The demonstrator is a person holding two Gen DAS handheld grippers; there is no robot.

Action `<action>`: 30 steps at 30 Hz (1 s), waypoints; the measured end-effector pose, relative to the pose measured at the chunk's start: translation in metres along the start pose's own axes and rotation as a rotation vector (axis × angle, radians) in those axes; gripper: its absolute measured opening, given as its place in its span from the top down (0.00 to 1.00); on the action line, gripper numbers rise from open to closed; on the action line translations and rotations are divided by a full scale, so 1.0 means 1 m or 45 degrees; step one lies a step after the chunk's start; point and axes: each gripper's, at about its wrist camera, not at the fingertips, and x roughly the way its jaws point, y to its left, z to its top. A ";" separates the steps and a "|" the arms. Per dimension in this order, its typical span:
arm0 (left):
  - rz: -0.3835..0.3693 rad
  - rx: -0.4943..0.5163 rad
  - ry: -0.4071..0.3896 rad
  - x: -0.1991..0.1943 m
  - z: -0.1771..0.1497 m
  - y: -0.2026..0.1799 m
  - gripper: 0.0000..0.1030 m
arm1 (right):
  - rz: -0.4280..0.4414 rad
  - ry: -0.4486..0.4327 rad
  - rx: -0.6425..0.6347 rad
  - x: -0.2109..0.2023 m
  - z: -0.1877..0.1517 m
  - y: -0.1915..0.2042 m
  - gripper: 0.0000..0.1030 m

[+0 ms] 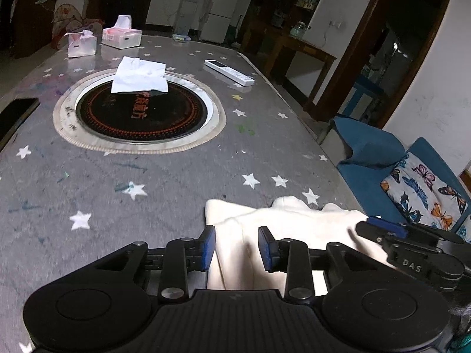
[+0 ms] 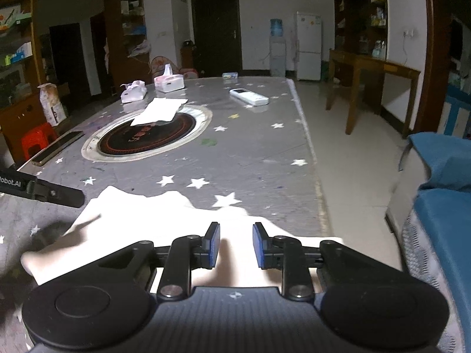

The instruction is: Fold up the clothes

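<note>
Dim living-room furniture stood behind a long table [image 1: 176, 182] covered in a grey cloth printed with white stars.

At its near edge, the left gripper [image 1: 237, 245] was held with its blue-padded jaws parted to a middling gap, nothing pinched between them. Cream fabric was seen through that gap. The right gripper [image 2: 236, 245] was held the same way, jaws apart and empty, just beside the left one.

Beneath both lay the garment [image 2: 164, 214], pale cream, spread along the near edge with uneven peaks at its far side and a soft ridge under the left gripper. Whether it was already folded could not be told; its rumpled outline suited a piece laid out for folding as well as one partly doubled over.

Farther off, a white cloth [image 1: 139, 75] was draped over the rim of a round black hotplate [image 1: 141, 117]. A remote control [image 1: 229, 72] and two tissue packs [image 1: 122, 35] lay beyond.
</note>
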 end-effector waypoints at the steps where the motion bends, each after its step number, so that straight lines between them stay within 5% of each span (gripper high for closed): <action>1: 0.003 0.010 0.000 0.003 0.002 -0.001 0.66 | 0.000 0.003 0.004 0.004 0.001 0.001 0.78; 30: 0.026 0.268 0.041 0.062 0.006 -0.046 0.63 | 0.009 0.046 0.011 0.029 0.009 0.005 0.77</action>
